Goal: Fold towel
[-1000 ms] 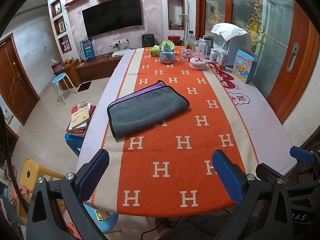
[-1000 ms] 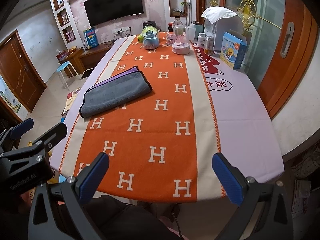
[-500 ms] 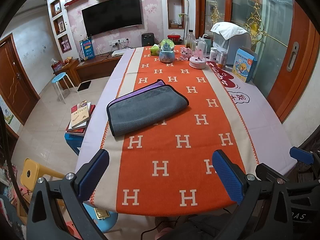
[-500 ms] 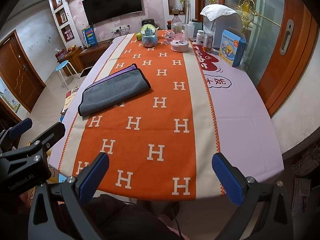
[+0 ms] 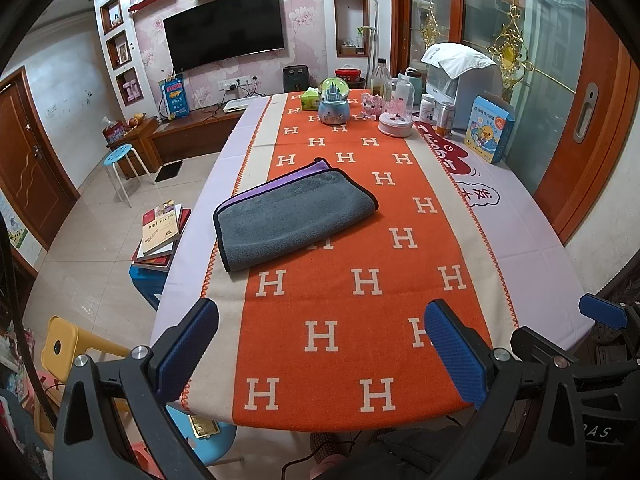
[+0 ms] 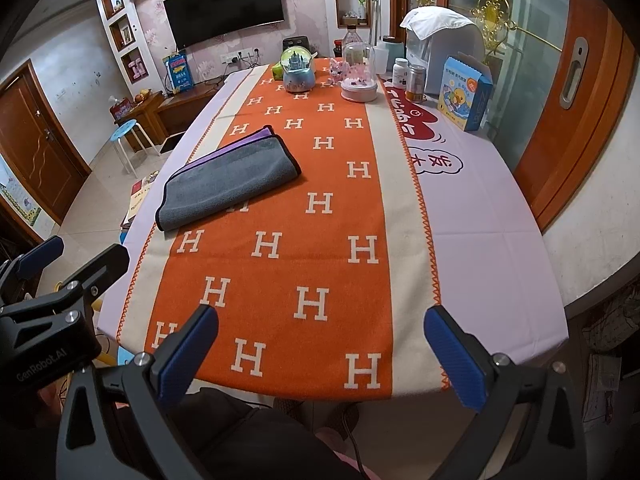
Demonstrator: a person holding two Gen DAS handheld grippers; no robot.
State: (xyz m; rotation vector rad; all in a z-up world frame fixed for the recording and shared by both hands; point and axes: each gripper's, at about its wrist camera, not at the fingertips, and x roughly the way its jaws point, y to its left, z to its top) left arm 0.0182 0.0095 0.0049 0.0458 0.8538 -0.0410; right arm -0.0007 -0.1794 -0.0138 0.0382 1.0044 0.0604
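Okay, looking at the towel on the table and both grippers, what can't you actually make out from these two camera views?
- Towel: how many layers it has; both views show only its grey top and a purple edge.
- Table near edge: left wrist view, hidden behind the left gripper.
- Stacked books: right wrist view, mostly hidden by the table edge.
- Bottle labels: too small.

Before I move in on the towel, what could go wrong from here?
The towel lies folded once near the left table edge; a pull that way might drag it off toward the books. Its layers are thin, so the left tool may pinch the orange runner along with it. Both tools, the right tool too, are open and well short, so the reach is long.
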